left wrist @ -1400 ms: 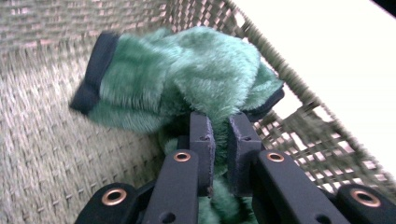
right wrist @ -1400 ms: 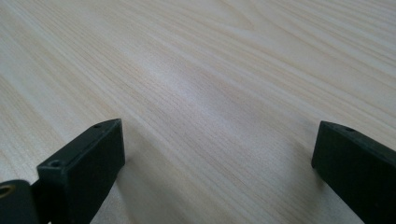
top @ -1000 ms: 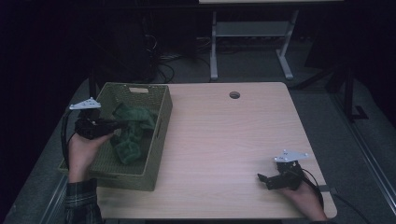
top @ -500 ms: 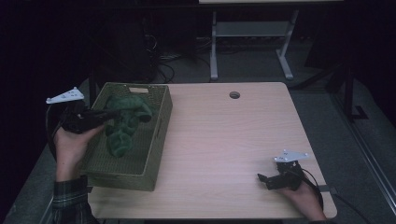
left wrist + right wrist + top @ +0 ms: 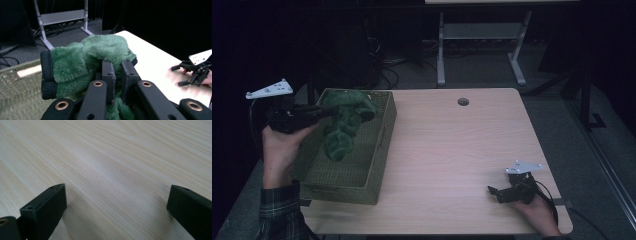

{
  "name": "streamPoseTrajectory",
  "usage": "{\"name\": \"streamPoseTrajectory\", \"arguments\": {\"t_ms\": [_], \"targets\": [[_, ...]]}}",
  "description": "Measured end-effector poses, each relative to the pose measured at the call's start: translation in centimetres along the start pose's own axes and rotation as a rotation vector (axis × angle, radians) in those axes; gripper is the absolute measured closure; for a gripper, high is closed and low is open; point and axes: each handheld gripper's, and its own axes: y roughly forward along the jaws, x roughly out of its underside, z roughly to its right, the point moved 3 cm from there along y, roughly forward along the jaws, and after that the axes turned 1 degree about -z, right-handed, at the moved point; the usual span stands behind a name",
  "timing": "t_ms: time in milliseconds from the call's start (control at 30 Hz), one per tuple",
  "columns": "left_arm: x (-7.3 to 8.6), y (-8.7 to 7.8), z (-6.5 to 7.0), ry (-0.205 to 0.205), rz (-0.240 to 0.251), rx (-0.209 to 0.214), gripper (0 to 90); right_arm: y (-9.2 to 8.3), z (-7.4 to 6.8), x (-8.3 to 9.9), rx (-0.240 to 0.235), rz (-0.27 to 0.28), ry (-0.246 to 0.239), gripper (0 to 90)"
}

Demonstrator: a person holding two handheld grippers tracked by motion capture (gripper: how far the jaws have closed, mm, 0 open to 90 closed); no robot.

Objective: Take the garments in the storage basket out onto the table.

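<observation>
Two handheld black two-jaw grippers at a pale wooden bench (image 5: 452, 150), seen from above and from each gripper's own camera. Left gripper (image 5: 324, 111) raised at the bench's left edge, gripped by a hand (image 5: 279, 150) with a plaid sleeve, pointing level toward the right. Jaws nearly closed, pinching a fluffy green plush garment with dark ribbed cuffs (image 5: 343, 125). Garment lifted above an olive-green woven rectangular basket (image 5: 379, 150), its upper part bunched at the jaws, its lower part dangling down into the basket; unclear whether the hanging end touches the basket floor. From the left gripper view, green fleece (image 5: 87, 57) folded over and bulging around the two black pads (image 5: 110, 77), dark cuffs stacked at the left, basket wall (image 5: 17, 82) below.

Right gripper (image 5: 496, 192) low at the bench's near right corner, held by the other hand (image 5: 537, 215), well apart from the basket. Jaws spread wide, nothing between them, bare wood grain underneath in the right gripper view (image 5: 112, 177). Small round hole (image 5: 463, 102) near the bench's far edge.
</observation>
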Motion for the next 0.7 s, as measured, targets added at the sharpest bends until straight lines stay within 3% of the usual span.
{"name": "streamPoseTrajectory", "arguments": {"t_ms": [300,700], "targets": [[-2.4,0.5,2.1,0.049,0.028,0.035,82.7,0.0,0.0,0.0,0.000,0.000,-0.001,2.2],[-3.2,3.9,4.5,0.074,0.020,0.117,82.8,0.0,0.0,0.0,0.000,-0.002,0.003,2.2]]}}
